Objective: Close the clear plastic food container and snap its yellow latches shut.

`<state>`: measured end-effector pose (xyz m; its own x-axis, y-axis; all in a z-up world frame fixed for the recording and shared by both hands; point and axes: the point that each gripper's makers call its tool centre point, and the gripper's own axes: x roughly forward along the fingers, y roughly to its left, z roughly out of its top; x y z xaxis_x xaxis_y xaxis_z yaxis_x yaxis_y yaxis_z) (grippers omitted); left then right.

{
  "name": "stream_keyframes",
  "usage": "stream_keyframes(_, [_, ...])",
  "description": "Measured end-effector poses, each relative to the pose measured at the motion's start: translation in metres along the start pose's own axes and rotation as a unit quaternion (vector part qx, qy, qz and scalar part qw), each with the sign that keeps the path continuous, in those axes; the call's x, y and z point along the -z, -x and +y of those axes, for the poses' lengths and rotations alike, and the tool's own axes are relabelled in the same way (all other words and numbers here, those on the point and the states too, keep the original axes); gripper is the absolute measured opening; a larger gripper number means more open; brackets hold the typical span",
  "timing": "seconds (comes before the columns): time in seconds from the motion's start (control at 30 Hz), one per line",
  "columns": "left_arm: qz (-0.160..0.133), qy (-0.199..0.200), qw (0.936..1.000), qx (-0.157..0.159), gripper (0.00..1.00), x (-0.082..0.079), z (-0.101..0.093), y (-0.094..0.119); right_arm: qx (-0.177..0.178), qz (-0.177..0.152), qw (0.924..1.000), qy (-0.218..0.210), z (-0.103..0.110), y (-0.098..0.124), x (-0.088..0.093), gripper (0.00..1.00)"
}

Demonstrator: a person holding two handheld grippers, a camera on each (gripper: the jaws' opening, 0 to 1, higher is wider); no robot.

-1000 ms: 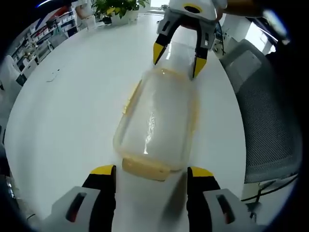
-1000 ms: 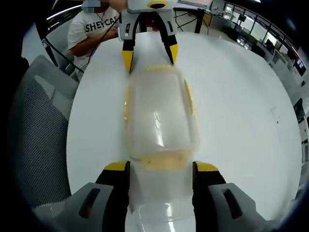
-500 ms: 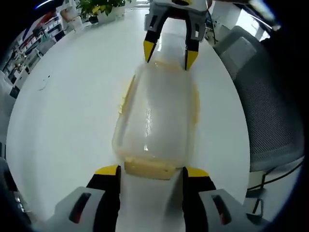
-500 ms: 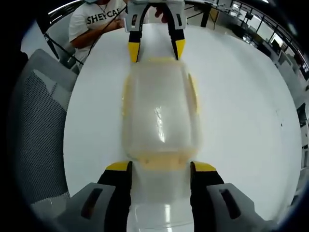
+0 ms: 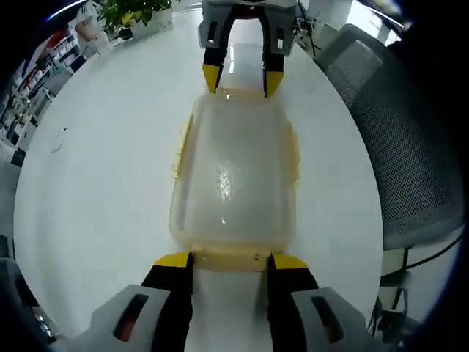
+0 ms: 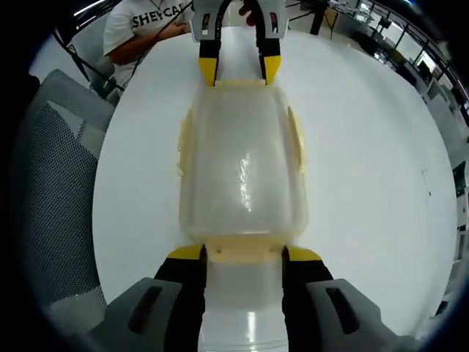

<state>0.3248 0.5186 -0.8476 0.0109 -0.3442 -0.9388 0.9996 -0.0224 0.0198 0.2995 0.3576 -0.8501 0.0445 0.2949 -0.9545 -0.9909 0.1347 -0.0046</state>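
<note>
The clear plastic container (image 5: 233,180) (image 6: 242,165) lies lengthwise on the white table (image 5: 95,183) (image 6: 366,183) with its lid on. Yellow side latches (image 5: 179,147) (image 6: 297,143) stick out from the long sides. My left gripper (image 5: 231,262) (image 6: 239,70) is open, its jaws close beside the two ends of one yellow end latch (image 5: 231,257). My right gripper (image 6: 245,254) (image 5: 242,79) is open at the opposite end, straddling the other end latch (image 6: 242,253) the same way. Whether the jaws touch the latches I cannot tell.
A grey mesh chair (image 5: 396,147) (image 6: 51,191) stands at the table's edge on one long side of the container. A person in a white shirt (image 6: 146,26) sits beyond the left gripper. A potted plant (image 5: 135,11) stands at the far table edge.
Both grippers have moved in towards the container's ends, and both pairs of jaws have narrowed around the end latches. The container has stayed in place.
</note>
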Motion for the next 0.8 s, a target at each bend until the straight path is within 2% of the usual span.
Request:
stream_keyframes(0.23, [0.01, -0.015, 0.9998, 0.007, 0.34, 0.0005, 0.0004, -0.0005, -0.002, 0.032, 0.9994, 0.012, -0.0017, -0.0023, -0.0008, 0.37])
stream_keyframes(0.3, [0.006, -0.018, 0.9998, 0.008, 0.35, 0.0007, -0.0001, -0.0005, -0.005, 0.029, 0.9994, 0.015, -0.0018, -0.0021, -0.0004, 0.37])
stream_keyframes(0.33, [-0.006, -0.029, 0.9995, 0.012, 0.35, -0.0006, -0.0007, -0.0008, -0.007, 0.026, 0.9995, 0.017, -0.0021, -0.0019, -0.0003, 0.38])
stream_keyframes(0.43, [-0.008, -0.019, 0.9997, 0.011, 0.36, 0.0, -0.0008, -0.0003, -0.01, 0.02, 0.9992, 0.034, -0.002, -0.0031, -0.001, 0.39])
stream_keyframes(0.63, [-0.019, -0.024, 0.9995, 0.009, 0.35, 0.0002, -0.0028, -0.0003, -0.009, 0.027, 0.9991, 0.032, -0.0005, -0.0034, -0.0003, 0.38])
stream_keyframes(0.8, [-0.012, -0.023, 0.9996, 0.008, 0.34, 0.0003, -0.0036, -0.0005, -0.01, 0.026, 0.9992, 0.03, -0.0005, -0.0032, -0.0008, 0.36])
